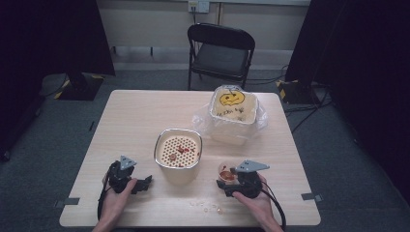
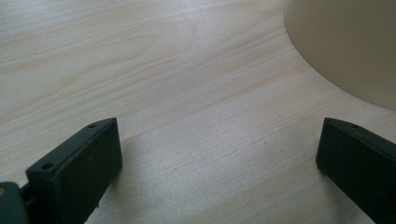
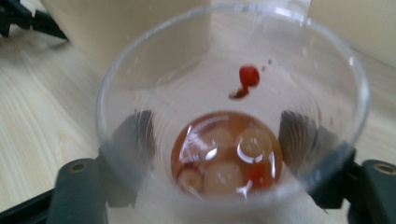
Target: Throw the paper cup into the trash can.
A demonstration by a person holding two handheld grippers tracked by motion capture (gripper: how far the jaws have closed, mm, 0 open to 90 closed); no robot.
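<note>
On the pale wooden surface, the right hand-held gripper pinches a clear plastic cup holding reddish liquid, while the left hand-held gripper rests spread beside the strainer-topped container.

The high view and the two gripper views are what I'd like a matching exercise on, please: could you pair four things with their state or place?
Things:
1. clear plastic cup
2. left gripper
3. strainer bowl
4. folding chair

States or places:
A. on the floor beyond the table's far edge
B. open over bare wood
C. clamped between two black jaws, reddish liquid in its bottom
D. mid-table, red bits on its perforated insert

Pairs: 1-C, 2-B, 3-D, 4-A
</note>
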